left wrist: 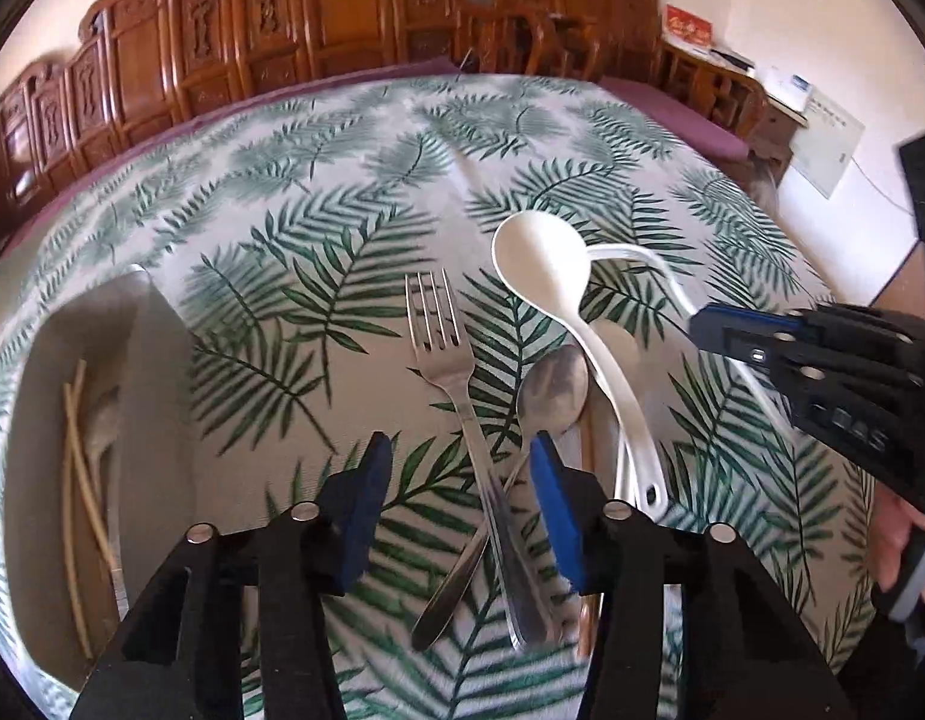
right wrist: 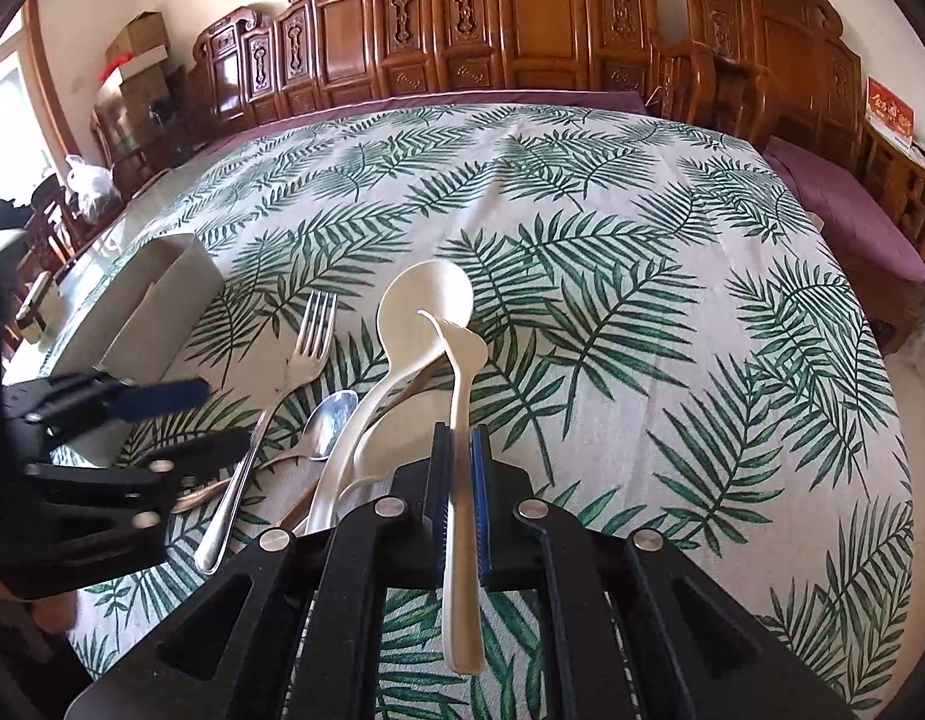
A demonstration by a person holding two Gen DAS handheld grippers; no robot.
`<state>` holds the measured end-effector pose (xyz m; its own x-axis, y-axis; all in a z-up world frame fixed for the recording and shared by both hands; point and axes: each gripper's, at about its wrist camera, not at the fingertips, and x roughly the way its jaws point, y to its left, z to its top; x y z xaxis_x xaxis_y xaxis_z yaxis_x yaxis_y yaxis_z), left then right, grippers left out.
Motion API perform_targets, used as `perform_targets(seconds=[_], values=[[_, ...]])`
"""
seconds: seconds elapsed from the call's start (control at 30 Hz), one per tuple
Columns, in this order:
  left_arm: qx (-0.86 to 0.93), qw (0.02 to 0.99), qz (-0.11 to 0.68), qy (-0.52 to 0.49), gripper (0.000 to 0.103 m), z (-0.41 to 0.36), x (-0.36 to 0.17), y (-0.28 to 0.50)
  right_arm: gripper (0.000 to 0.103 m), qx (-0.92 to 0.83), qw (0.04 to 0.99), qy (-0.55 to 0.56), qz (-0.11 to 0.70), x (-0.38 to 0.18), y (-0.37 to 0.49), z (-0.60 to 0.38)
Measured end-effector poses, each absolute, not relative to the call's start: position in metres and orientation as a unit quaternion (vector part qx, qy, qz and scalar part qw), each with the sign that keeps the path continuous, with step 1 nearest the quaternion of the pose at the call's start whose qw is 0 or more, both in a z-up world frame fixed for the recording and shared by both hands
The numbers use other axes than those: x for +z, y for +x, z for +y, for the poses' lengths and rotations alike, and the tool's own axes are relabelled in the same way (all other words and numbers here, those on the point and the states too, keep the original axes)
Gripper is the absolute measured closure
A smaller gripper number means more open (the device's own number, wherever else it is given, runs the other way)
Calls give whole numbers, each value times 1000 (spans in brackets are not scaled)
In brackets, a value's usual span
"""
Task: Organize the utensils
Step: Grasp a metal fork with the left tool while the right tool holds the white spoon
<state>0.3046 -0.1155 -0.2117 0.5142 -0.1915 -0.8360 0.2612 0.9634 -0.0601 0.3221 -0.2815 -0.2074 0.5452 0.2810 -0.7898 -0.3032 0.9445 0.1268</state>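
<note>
**White spoon gripped, box comes next**

While your right gripper (right wrist: 459, 450) is clamped on the handle of a white spoon (right wrist: 462, 420), lifted clear of the pile, your left gripper (left wrist: 456, 480) hangs with its jaws apart over the crossed fork (left wrist: 441, 354) and metal spoon (left wrist: 552, 390). A larger white ladle (left wrist: 540, 264) lies beside them on the leaf-print cloth (left wrist: 318, 192). The sorting step looks partway done. Next, carry the spoon left to the box (right wrist: 162, 294), which already holds chopsticks (left wrist: 78, 480), and lower it bowl-level.

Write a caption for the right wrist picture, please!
Right gripper holds a white spoon above the leafy tablecloth.
</note>
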Motion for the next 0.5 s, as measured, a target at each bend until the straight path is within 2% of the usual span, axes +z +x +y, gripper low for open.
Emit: perform_targets(seconds=[0.17, 0.47, 0.5], values=[[-114, 862, 492, 28, 79, -121, -222, 315, 95, 173, 880, -13, 442, -203, 324, -280], [-89, 862, 496, 45, 81, -129, -226, 323, 95, 180, 882, -3, 435, -198, 324, -282], [-88, 862, 496, 46, 86, -129, -227, 323, 95, 180, 882, -3, 435, -198, 324, -282]])
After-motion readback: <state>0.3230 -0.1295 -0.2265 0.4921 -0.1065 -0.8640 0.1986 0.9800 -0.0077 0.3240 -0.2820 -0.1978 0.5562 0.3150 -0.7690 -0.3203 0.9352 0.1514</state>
